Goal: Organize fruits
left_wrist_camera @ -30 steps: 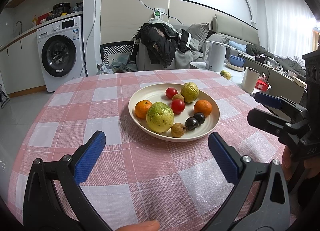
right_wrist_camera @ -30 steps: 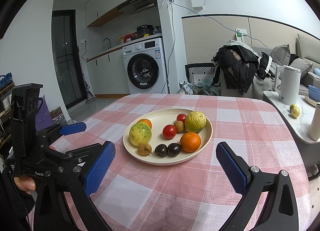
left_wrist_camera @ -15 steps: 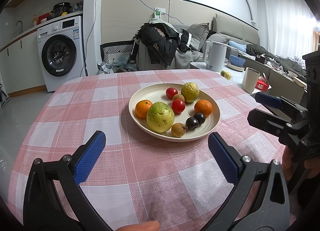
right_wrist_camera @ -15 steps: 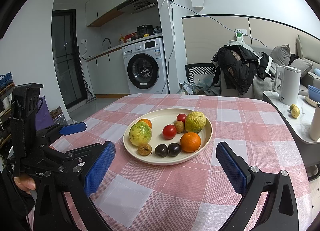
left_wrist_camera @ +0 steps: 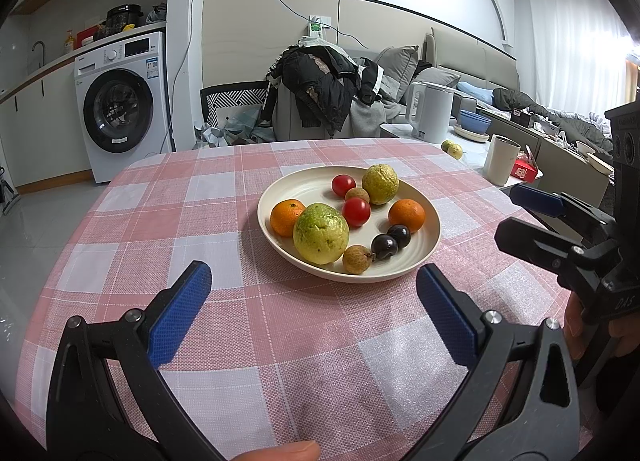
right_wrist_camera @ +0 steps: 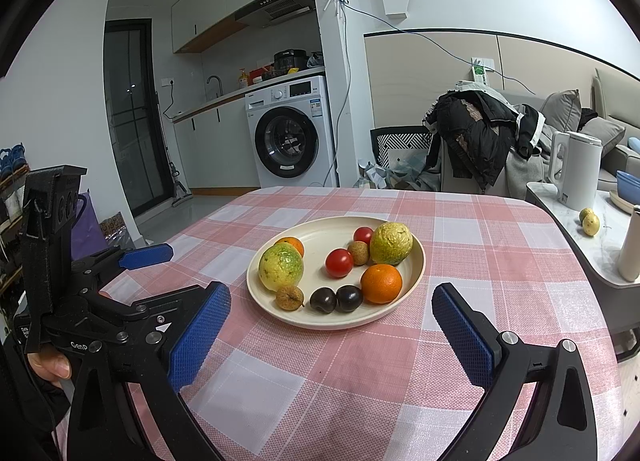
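Fingers (left_wrist_camera: pixel 182 311) on the left gripper (left_wrist_camera: pixel 312 309) and right gripper (right_wrist_camera: pixel 330 335) were spread wide, holding nothing; round cream plate (right_wrist_camera: pixel 414 275) of mixed fruits (right_wrist_camera: pixel 381 283) sat mid-surface on the pink checked tablecloth (right_wrist_camera: pixel 472 261).

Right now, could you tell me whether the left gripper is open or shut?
Open. The left gripper has its blue pads spread wide over the checked tablecloth, holding nothing, short of the plate.

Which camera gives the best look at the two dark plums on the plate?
The right wrist view: the two dark plums sit side by side at the near rim of the plate, unobstructed. In the left wrist view the plums overlap one another, with a small brown fruit touching the nearer one.
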